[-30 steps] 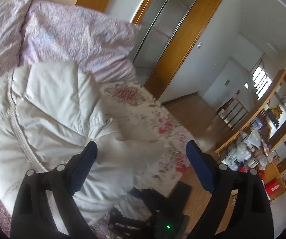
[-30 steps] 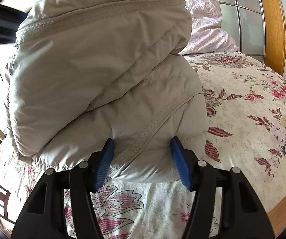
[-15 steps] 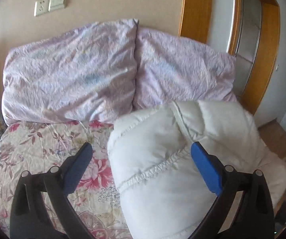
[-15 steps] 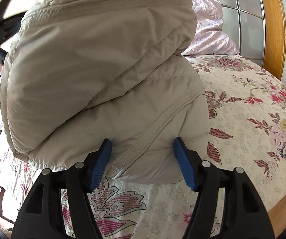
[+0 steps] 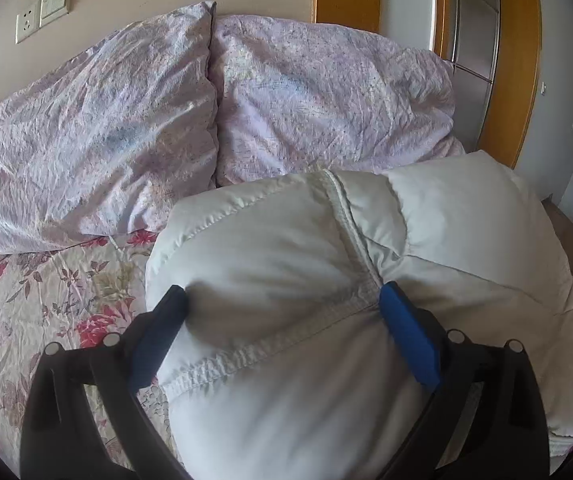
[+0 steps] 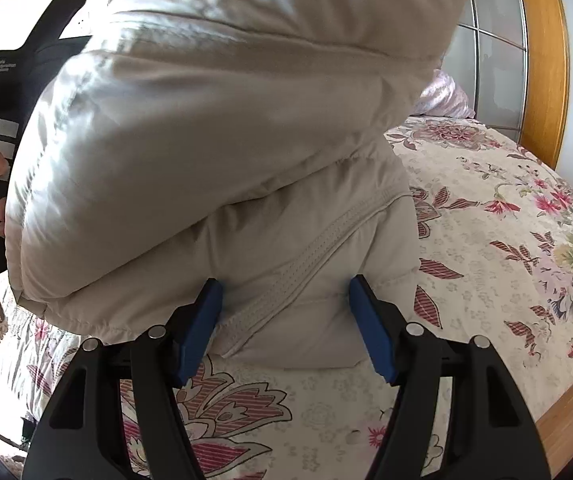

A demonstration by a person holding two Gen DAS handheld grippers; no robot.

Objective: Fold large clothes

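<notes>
Left gripper (image 5: 282, 300) jaws wide, pressed into jacket (image 5: 326, 280) — pillows (image 5: 206, 112) at 12. Right gripper (image 6: 286, 292) jaws wide, straddling jacket's hem on bedspread (image 6: 506, 240).

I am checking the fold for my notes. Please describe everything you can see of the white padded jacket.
The white padded jacket is puffy, smooth and slightly shiny, with stitched seams and a ribbed strip like a zipper band. It lies in a thick folded bundle on the floral bedspread, near two lilac pillows. The left gripper and the right gripper each straddle a bulge of it, blue pads touching the fabric.
</notes>
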